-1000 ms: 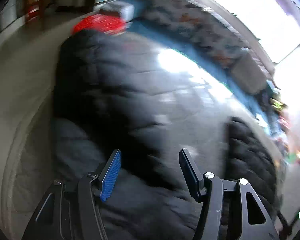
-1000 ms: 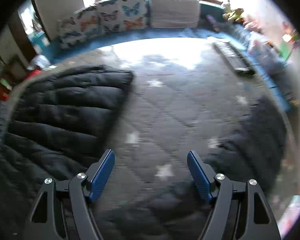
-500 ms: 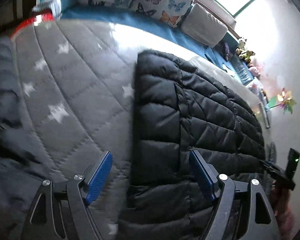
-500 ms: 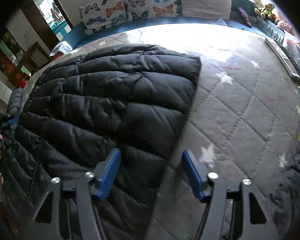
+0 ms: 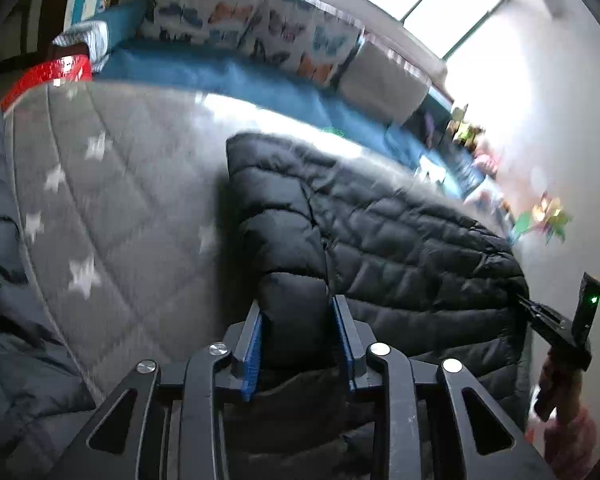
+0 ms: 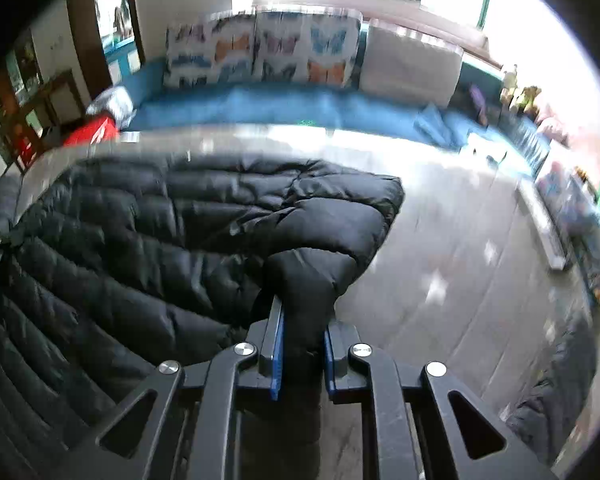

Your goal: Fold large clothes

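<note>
Now both tools have closed on the black puffer jacket [image 5: 380,240]: half a second ago each hung wide apart above it, and here the left tool [image 5: 298,344] pinches a puffy fold at one near corner while the right tool [image 6: 300,344] pinches a similar fold at the other. That suggests the grasp for a fold is made, and the next move is probably to lift the near edge and carry it over toward the far edge. The jacket lies flat on the grey star-quilted bed [image 5: 112,200], toward its near edge, well short of the blue cushioned seat [image 6: 260,108] along the bed's far edge. Its long axis seems to run side to side, from one tool to the other, with the quilted bands lying across that line. Which end is the collar I cannot tell. Another dark garment [image 5: 4,280] lies at the bed's left edge.
</note>
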The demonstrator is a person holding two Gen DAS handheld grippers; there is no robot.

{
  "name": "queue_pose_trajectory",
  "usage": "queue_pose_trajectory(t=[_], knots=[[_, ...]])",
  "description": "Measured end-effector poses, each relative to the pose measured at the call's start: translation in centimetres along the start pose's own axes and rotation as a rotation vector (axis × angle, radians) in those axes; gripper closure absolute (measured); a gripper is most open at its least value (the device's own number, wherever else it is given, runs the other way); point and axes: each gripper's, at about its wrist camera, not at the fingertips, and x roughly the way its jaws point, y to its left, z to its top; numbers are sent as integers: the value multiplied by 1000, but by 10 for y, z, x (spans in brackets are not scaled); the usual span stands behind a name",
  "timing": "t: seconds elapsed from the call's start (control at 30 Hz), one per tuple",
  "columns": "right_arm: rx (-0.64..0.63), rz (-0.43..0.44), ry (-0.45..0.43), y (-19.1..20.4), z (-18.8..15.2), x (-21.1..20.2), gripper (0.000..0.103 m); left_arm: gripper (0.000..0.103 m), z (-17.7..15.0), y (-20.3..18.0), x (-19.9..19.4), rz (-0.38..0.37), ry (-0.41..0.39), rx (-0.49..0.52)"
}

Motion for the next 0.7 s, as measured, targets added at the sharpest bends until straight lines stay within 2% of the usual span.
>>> queue_pose_trajectory(t=[0.07,0.1,0.17,0.2,0.23,0.27,0.3,0.43,0.53,0.6,0.7], knots=[[15,-4,-39,-1,17,-2,85,71,5,-2,-8,13,-47,-1],[21,-3,-31,-2,22,3,85,70,5,-4,-7,48,-56,13],[29,-17,11,-8,22,20,81,70,1,0,4,148,-11,27],[38,-18,43,-9,18,30,76,70,-3,3,9,148,15,23],[38,-23,85,-11,13,39,75,68,-9,6,14,140,36,21],[32,-40,121,-12,7,47,73,62,-13,7,15,144,43,20],[21,-46,133,-12,0,47,71,61,-17,9,13,140,53,14],[-7,-12,148,-13,-16,17,70,60,-25,-1,-1,147,52,34],[-69,19,148,-3,-23,-12,66,55,-36,-17,-30,146,34,82],[-121,39,134,12,-33,-33,50,46,-48,-30,-49,133,27,127],[-179,86,123,33,-54,-55,44,41,-83,-55,-67,94,37,206]])
